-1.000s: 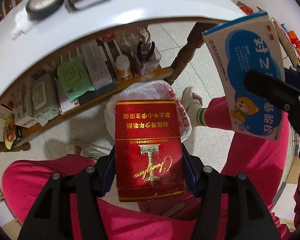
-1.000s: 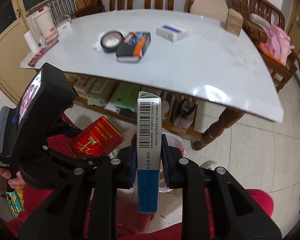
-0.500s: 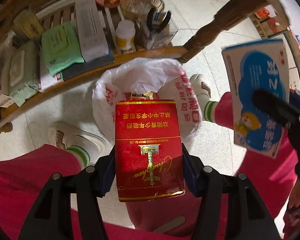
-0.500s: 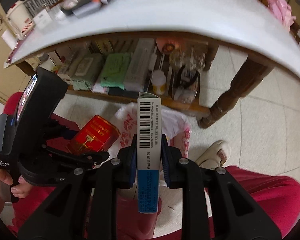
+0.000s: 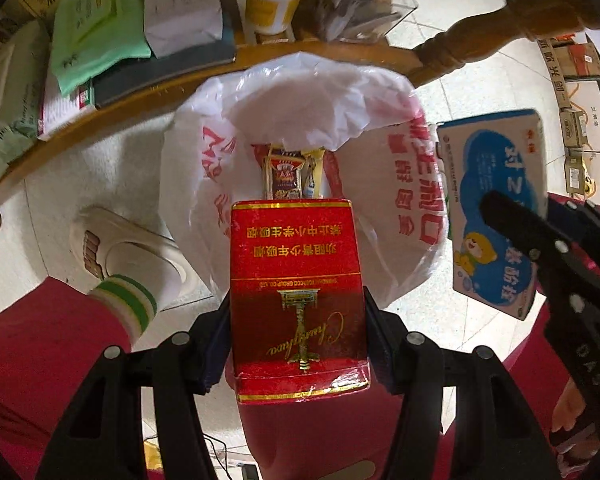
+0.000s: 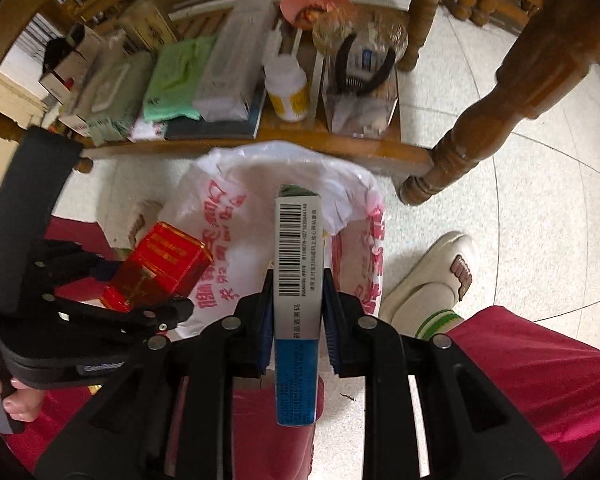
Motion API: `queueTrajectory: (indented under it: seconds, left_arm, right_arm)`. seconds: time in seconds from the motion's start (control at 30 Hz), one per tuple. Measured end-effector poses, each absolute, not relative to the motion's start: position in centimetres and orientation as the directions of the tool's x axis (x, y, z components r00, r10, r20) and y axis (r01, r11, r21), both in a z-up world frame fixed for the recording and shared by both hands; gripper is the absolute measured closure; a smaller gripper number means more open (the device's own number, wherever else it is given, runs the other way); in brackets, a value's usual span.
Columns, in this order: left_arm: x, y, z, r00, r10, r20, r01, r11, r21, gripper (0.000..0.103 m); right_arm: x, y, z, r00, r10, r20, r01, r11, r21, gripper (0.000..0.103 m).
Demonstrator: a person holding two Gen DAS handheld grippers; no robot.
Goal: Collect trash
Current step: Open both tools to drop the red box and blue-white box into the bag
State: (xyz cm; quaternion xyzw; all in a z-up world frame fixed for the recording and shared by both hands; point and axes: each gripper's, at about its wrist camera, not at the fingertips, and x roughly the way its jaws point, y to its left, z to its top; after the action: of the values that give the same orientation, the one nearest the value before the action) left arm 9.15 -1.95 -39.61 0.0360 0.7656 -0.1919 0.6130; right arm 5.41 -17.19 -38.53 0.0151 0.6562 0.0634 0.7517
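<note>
While boxes hover, bag (image 5: 400, 184), shelf (image 6: 340, 140), shoe (image 6: 432, 276) below

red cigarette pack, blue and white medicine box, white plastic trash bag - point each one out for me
red cigarette pack (image 5: 298, 280), left wrist view, front face above the gold emblem
blue and white medicine box (image 6: 298, 264), right wrist view, barcode side
white plastic trash bag (image 5: 312, 104), left wrist view, inner far wall

A wooden shelf (image 6: 284, 136) carries, from its left end toward its right: wipe packs (image 6: 112, 92), a green pack (image 6: 176, 76), a white carton (image 6: 236, 68), a white bottle with yellow label (image 6: 288, 88), and a clear container (image 6: 360, 96). The tiled floor (image 6: 520, 216) carries a white plastic bag (image 6: 228, 216) at the shelf's front edge.
</note>
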Motion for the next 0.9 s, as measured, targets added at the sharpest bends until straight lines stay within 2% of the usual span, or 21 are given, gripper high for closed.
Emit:
queueTrajectory:
  seconds: [0.33,0.77,0.8,0.83,0.87,0.9]
  left_arm:
    - [9.7,-2.8,-43.5,-0.331,-0.16,-0.93,0.275,0.926,-0.257,0.047]
    - [10.3,-2.6,-45.2,-0.351,-0.128,-0.927,0.244,0.944,-0.223,0.045]
    - [10.4,-2.5,-45.3,-0.352,-0.127,-0.927,0.233,0.948,-0.218,0.04]
    - [10.5,-2.3,-45.3,-0.355,-0.127,-0.926,0.223,0.951,-0.216,0.027]
    - [10.6,-2.2,-45.2,-0.353,-0.132,-0.926,0.215,0.952,-0.217,0.024]
    - [10.7,-2.1,-45.1,-0.342,-0.135,-0.93,0.215,0.952,-0.218,0.024]
  right_arm:
    - [6.4,-17.2,-41.7,0.062,0.124,-0.99,-0.05,0.991,0.121,0.081]
    - [7.1,-17.2,-43.9,0.018,0.159,-0.987,-0.031,0.987,0.158,0.081]
    - [7.1,-17.3,-43.9,0.021,0.163,-0.986,-0.022,0.986,0.163,0.081]
    - [7.1,-17.4,-43.9,0.021,0.161,-0.987,-0.017,0.987,0.161,0.08]
    - [7.1,-17.3,-43.9,0.023,0.158,-0.987,-0.016,0.987,0.158,0.079]
    - [7.1,-17.3,-43.8,0.032,0.147,-0.989,-0.017,0.989,0.146,0.073]
